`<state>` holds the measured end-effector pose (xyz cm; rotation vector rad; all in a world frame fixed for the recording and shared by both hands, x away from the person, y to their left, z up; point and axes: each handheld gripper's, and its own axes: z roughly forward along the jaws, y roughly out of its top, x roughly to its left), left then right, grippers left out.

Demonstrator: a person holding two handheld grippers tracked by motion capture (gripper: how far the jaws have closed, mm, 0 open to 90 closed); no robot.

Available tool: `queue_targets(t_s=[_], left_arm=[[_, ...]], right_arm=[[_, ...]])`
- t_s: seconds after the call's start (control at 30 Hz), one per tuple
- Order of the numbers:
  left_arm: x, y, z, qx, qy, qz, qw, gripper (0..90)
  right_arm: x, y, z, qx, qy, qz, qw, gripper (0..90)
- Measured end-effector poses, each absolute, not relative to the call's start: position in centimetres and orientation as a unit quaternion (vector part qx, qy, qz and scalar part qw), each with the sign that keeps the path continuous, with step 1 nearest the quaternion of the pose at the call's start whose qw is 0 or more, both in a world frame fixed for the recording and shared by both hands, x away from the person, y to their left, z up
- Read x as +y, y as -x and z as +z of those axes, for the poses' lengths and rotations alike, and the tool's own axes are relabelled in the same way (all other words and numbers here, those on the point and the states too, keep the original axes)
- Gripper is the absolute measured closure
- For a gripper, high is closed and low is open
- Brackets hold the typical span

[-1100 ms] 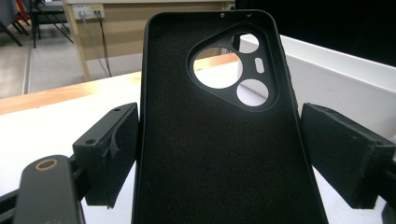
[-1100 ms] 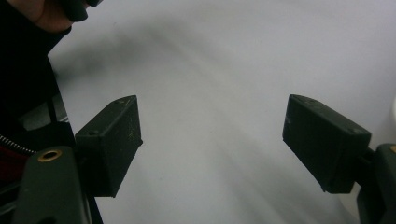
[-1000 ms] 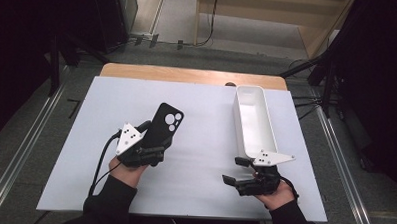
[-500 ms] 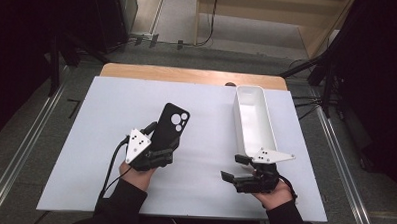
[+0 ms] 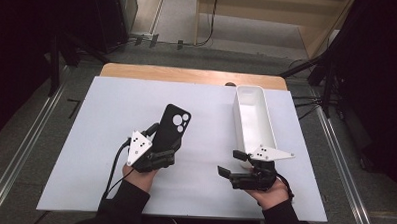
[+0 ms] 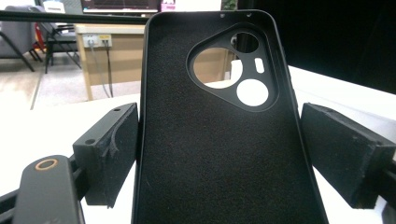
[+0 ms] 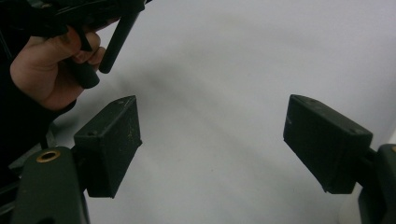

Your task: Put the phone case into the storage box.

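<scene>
The high view looks forward and down from above the person's side, taking in the whole white tabletop (image 5: 85, 138). The left gripper view sits very close behind the black phone case (image 6: 210, 140) — also seen from above (image 5: 173, 126). The right gripper view looks down at bare tabletop (image 7: 224, 93) from close up — sharing the left hand (image 7: 46, 70).
</scene>
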<state>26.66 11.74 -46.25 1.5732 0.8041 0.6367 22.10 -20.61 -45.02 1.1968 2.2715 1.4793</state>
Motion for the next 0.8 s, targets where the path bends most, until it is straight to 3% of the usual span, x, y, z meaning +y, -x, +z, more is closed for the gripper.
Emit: queue_targets(t_s=[0.8], left_arm=[[11.3,-26.6,-47.0,0.348,-0.675,0.273,0.59,13.7]], right_arm=[[-18.1,-24.0,-42.1,0.749,-0.428,0.498,0.093,18.3]])
